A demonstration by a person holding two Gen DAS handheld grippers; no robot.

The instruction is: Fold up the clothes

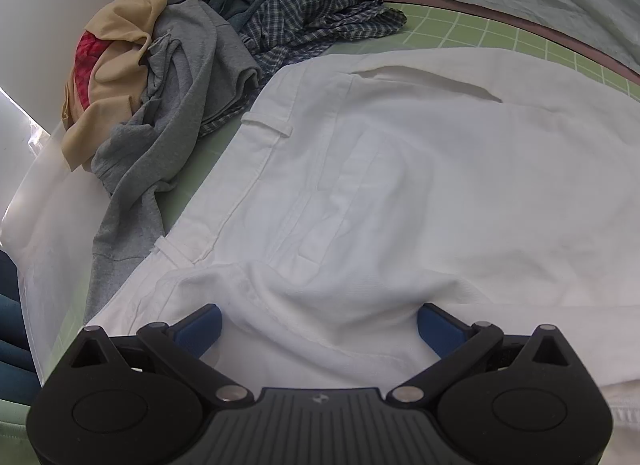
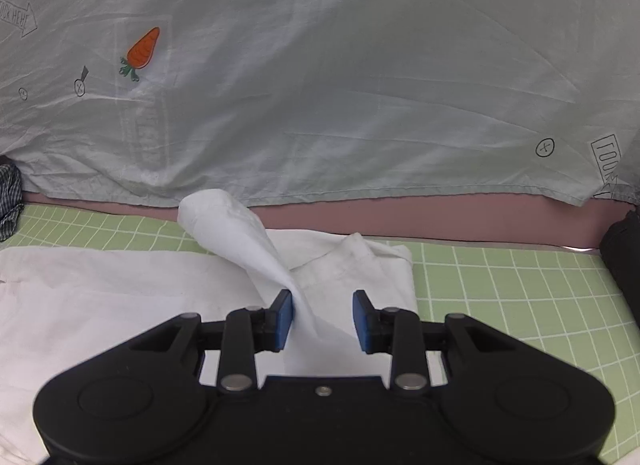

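White trousers [image 1: 400,169] lie spread on a green grid mat [image 1: 460,25], waistband and belt loops toward the left. My left gripper [image 1: 320,325] stands wide open low over them, with a soft bulge of white cloth between its blue pads, which do not pinch it. In the right wrist view the folded end of the trousers [image 2: 100,297] lies on the mat [image 2: 500,285]. A twisted flap of the white cloth [image 2: 236,233] rises between the jaws of my right gripper [image 2: 323,319]. Those jaws stand apart; the flap leans on the left pad only.
A heap of unfolded clothes [image 1: 180,65] sits at the mat's left: a grey garment, a blue plaid shirt [image 1: 312,5], yellow and red pieces. A pale sheet with a carrot print [image 2: 320,85] hangs behind the mat. A dark object [image 2: 624,257] sits at the right edge.
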